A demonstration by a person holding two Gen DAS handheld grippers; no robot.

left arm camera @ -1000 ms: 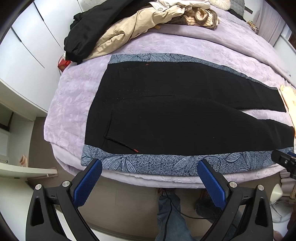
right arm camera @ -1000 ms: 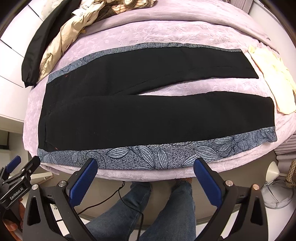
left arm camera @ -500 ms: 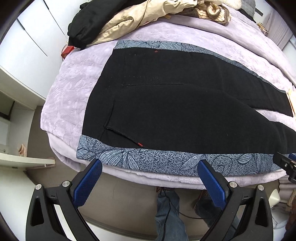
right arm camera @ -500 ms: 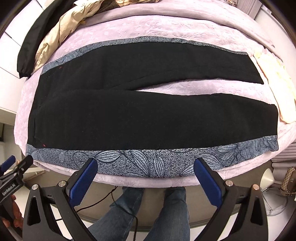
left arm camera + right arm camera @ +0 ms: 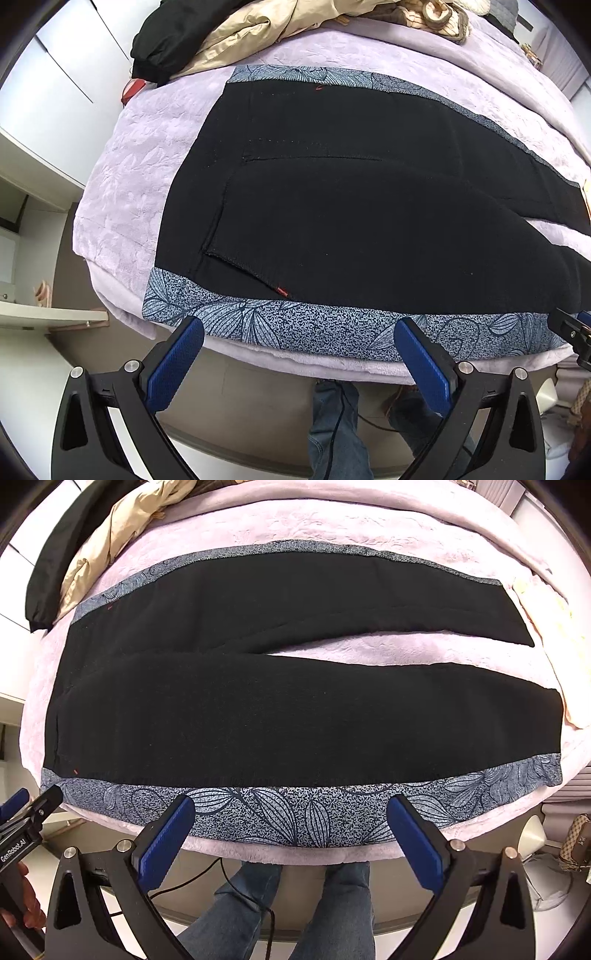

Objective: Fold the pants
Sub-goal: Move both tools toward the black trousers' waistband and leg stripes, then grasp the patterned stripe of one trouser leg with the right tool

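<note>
While both grippers hover at the near edge of the bed (image 5: 122, 177), neither touches cloth. Left gripper (image 5: 299, 332): jaws wide apart, nothing between the 2 blue pads (image 5: 175, 363), tips just short of the patterned strip (image 5: 332, 332) along the pants' near side. Right gripper (image 5: 290, 810): jaws likewise wide apart and empty, its pads (image 5: 415, 843) overlapping the same strip in the view, contact not clear. Below both, the person's jeans (image 5: 332, 912) and a dark cable (image 5: 207, 875) show against the floor. A hand (image 5: 27, 897) holds the left gripper's handle at the lower left of the right wrist view.

Pants (image 5: 258, 709): black, laid flat on the lilac bed cover, waist to the left, 2 legs running right. Near leg lies straight; far leg angles away from it, leaving a wedge of cover between them toward the hems. A blue-grey leaf-print strip runs along each outer side. Left wrist view shows a slanted pocket seam (image 5: 240, 264) with a small red tag (image 5: 282, 291) close to the near strip.

Further back: a pale yellow cloth (image 5: 546, 602) just beyond the hems at right. At the far left of the bed, a heap with a beige jacket (image 5: 255, 29) and a black garment (image 5: 173, 40). White cabinet doors (image 5: 62, 81) stand left of the bed.
</note>
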